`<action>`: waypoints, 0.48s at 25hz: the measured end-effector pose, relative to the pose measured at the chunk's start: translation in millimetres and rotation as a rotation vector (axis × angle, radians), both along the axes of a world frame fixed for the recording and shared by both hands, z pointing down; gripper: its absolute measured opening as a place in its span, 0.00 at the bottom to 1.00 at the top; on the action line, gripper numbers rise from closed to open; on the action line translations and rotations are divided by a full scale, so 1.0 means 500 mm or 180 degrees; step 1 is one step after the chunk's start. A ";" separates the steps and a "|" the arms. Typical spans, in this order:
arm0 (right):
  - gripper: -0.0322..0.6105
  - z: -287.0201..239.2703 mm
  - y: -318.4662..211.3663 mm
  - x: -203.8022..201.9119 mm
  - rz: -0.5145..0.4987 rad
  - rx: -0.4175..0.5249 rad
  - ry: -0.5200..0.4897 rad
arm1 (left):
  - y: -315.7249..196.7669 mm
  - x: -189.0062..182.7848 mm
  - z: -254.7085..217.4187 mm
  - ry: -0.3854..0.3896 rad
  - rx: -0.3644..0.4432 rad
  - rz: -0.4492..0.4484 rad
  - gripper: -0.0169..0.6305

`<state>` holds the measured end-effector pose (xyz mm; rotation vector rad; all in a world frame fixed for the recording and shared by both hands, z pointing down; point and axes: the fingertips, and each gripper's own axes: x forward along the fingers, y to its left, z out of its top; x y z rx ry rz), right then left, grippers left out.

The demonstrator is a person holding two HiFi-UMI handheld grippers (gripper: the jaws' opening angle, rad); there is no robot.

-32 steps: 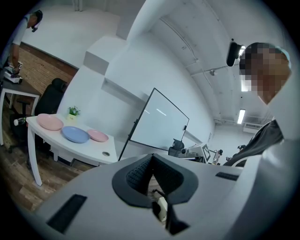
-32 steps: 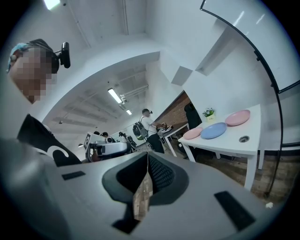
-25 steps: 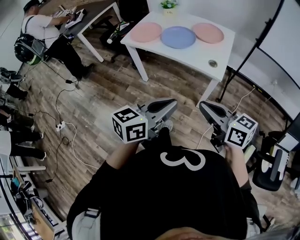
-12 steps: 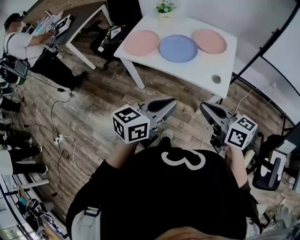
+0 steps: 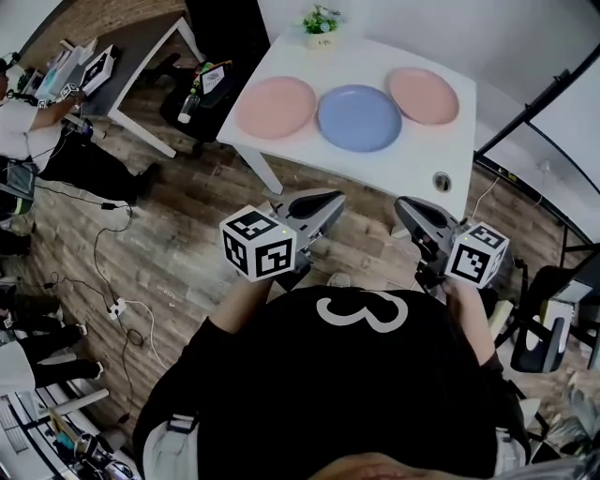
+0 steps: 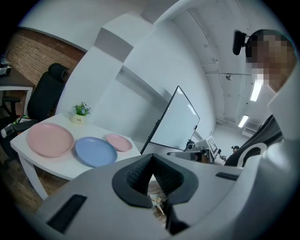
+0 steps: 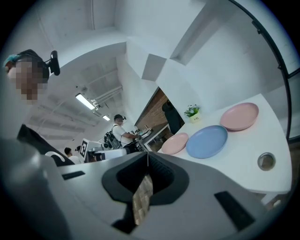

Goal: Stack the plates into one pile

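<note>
Three plates lie side by side on a white table [image 5: 412, 173]: a pink plate [image 5: 276, 106] at the left, a blue plate [image 5: 359, 117] in the middle, a smaller pink plate [image 5: 423, 96] at the right. Both grippers are held above the floor, short of the table's near edge. My left gripper [image 5: 330, 199] is shut and empty. My right gripper [image 5: 405, 208] is shut and empty too. In the left gripper view the plates [image 6: 96, 151] show at the lower left; in the right gripper view the blue plate [image 7: 206, 141] lies at the right.
A small potted plant [image 5: 320, 22] stands at the table's far edge and a round cable hole [image 5: 442, 181] sits near its front right corner. A dark desk [image 5: 112, 66] with a seated person is at the left. Cables [image 5: 103, 281] trail over the wood floor. A chair [image 5: 539, 333] stands at the right.
The table and plates have come nearer and shifted lower in the head view as the person walks toward them. Both grippers stay shut and held the same way.
</note>
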<state>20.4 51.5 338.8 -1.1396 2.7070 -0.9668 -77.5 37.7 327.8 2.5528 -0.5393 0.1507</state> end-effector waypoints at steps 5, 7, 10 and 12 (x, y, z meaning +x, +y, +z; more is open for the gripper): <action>0.09 0.025 -0.045 0.008 0.0164 -0.0086 0.0019 | -0.060 -0.005 0.026 -0.0018 -0.0048 0.0082 0.05; 0.09 0.024 -0.051 0.025 0.0276 -0.0089 0.0044 | -0.068 -0.005 0.029 -0.0010 -0.0056 0.0104 0.05; 0.09 0.013 -0.066 0.049 0.0396 -0.0056 0.0051 | -0.088 -0.001 0.029 0.0016 -0.0060 0.0102 0.05; 0.09 0.010 -0.077 0.062 0.0425 -0.0045 0.0086 | -0.102 0.006 0.030 0.0035 -0.0066 0.0093 0.05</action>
